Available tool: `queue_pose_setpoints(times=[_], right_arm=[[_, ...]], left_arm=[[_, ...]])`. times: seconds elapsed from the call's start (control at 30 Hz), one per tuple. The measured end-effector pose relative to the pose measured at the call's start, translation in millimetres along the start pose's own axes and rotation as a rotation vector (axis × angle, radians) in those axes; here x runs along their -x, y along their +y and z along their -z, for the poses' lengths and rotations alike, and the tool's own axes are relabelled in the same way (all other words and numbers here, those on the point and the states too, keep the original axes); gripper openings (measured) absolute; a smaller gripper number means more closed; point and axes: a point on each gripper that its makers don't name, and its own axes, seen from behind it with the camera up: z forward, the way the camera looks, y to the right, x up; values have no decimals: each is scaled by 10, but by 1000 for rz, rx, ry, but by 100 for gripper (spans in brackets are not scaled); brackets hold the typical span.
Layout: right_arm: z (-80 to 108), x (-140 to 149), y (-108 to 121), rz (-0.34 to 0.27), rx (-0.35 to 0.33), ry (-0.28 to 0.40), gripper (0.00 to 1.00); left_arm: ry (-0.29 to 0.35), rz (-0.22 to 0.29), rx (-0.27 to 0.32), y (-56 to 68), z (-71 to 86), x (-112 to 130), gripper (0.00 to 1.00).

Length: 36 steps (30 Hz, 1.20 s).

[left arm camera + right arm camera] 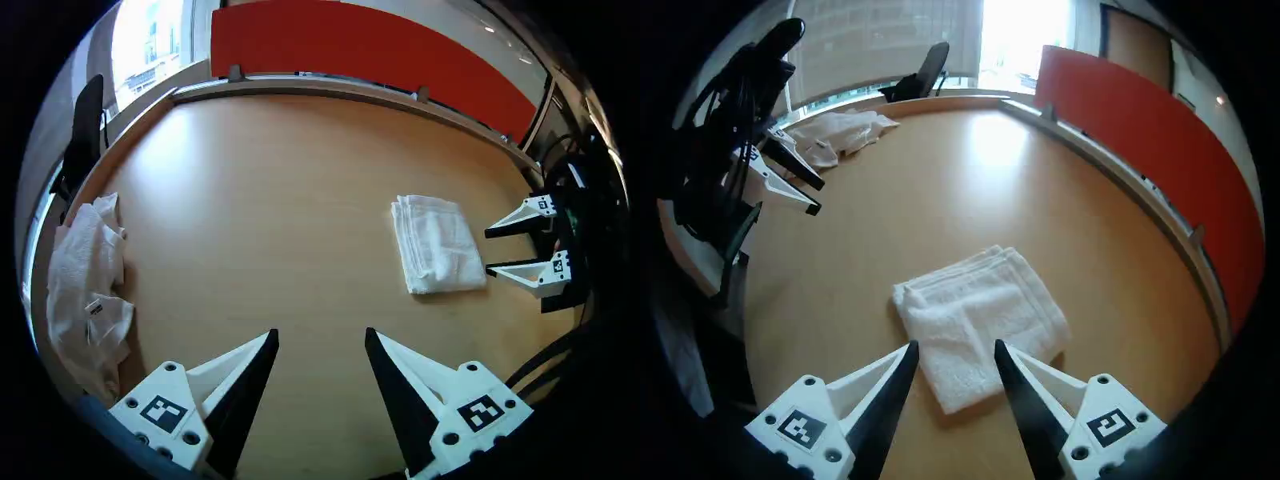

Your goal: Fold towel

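A white towel [434, 242] lies folded into a small rectangle on the wooden table [280, 200]. In the right gripper view the same folded towel [980, 316] rests just beyond my right gripper [957, 350], whose fingers stand open above its near edge without touching it. My left gripper [322, 338] is open over bare table, well short of the towel. From the left gripper view, the right gripper [489, 252] sits open at the towel's right side. The left gripper [816, 196] appears at the far left in the right gripper view.
A crumpled pile of white cloths [84, 288] lies at the table's left edge, seen also as the cloth pile [836, 132]. A red divider panel [360, 48] runs along the far edge. A black chair [924, 72] stands beyond the table.
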Motion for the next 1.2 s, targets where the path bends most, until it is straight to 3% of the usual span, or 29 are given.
queue_pose_setpoints(times=[0.4, 0.77, 1.2], right_arm=[[49, 329, 39, -42, 28, -44, 72], [-26, 576, -15, -79, 37, -76, 72], [-75, 729, -62, -91, 43, -97, 62]], left_arm=[[2, -5, 2, 11, 14, -12, 79], [1, -5, 3, 30, 15, 3, 79], [0, -4, 4, 42, 6, 19, 79]])
